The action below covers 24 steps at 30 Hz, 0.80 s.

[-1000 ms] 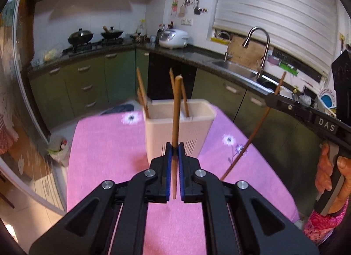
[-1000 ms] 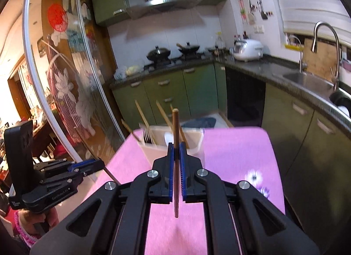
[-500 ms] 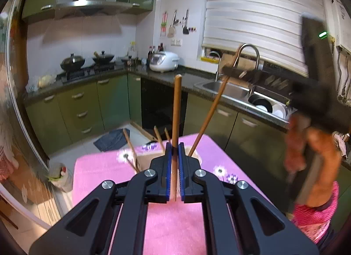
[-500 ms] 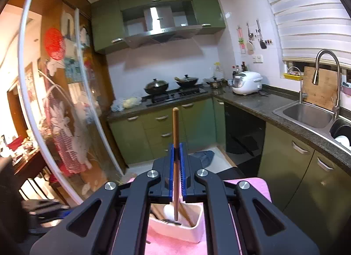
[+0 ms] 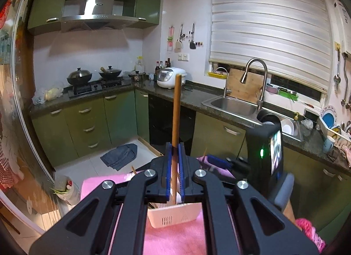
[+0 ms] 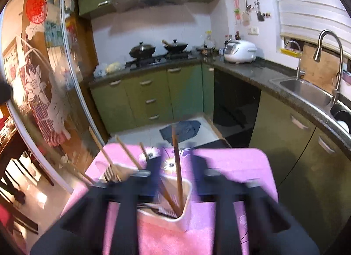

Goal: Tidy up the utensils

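Note:
My left gripper [image 5: 174,148] is shut on a wooden chopstick [image 5: 176,110] that stands upright, its lower tip just above the white utensil holder [image 5: 175,216]. In the right wrist view the picture is blurred; my right gripper [image 6: 176,165] has its jaws opening, and a chopstick [image 6: 176,158] stands free between them with its lower end inside the holder [image 6: 186,209]. Other chopsticks [image 6: 127,152] and a fork [image 6: 109,174] lean out of the holder's left side. The holder rests on a pink tablecloth [image 6: 232,167].
The black housing of the right-hand tool [image 5: 261,145] and a pink sleeve [image 5: 307,228] sit right of the holder. The table ends just past the holder; beyond are a tiled floor with a blue cloth [image 6: 182,131], green cabinets [image 6: 149,92], a sink [image 5: 232,103] and a glass door [image 6: 54,79].
My left gripper has risen with its chopstick, so the holder lies lower in its view. My right gripper swung over the holder and let go of its chopstick, which stands in the holder.

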Motion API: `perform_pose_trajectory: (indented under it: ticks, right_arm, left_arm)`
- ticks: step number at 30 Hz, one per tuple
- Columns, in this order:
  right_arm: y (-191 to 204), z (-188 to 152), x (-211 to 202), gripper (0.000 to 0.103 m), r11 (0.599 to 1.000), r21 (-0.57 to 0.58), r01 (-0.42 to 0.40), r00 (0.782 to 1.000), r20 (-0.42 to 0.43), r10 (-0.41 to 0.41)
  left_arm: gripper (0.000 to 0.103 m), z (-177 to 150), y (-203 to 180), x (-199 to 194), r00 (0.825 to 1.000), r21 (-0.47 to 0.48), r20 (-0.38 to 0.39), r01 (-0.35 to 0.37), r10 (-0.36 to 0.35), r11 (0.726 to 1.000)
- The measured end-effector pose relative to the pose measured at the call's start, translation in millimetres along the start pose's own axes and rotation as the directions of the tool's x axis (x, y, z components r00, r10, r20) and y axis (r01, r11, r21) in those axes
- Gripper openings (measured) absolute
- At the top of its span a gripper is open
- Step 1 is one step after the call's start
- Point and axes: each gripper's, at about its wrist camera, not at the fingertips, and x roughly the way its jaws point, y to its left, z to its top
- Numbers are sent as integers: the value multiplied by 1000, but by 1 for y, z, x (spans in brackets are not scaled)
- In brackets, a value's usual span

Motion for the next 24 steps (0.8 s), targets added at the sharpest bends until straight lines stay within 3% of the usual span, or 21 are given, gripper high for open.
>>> perform_pose_trajectory:
  ticks: [4, 11, 14, 20, 24]
  right_arm:
    - [-2, -16, -17, 47, 1000, 21, -1, 999, 45, 0]
    - [-13, -71, -95, 78, 998, 55, -32, 987, 157, 23]
    - [-25, -105, -122, 85, 994, 85, -68, 985, 164, 54]
    - [-55, -172, -153, 91, 979, 197, -45, 992, 121, 21]
    - [-65, -198, -159, 91, 969, 242, -45, 996, 86, 25]
  left_arm:
    - [6, 2, 3, 16, 1000, 6, -13, -22, 22, 1000]
    - [6, -16, 17, 48, 997, -12, -64, -35, 34, 999]
    - [6, -28, 23, 64, 995, -18, -94, -35, 33, 999]
    - [6, -55, 24, 90, 988, -5, -146, -45, 44, 999]
    - [6, -75, 24, 110, 979, -3, -200, -37, 35, 999]
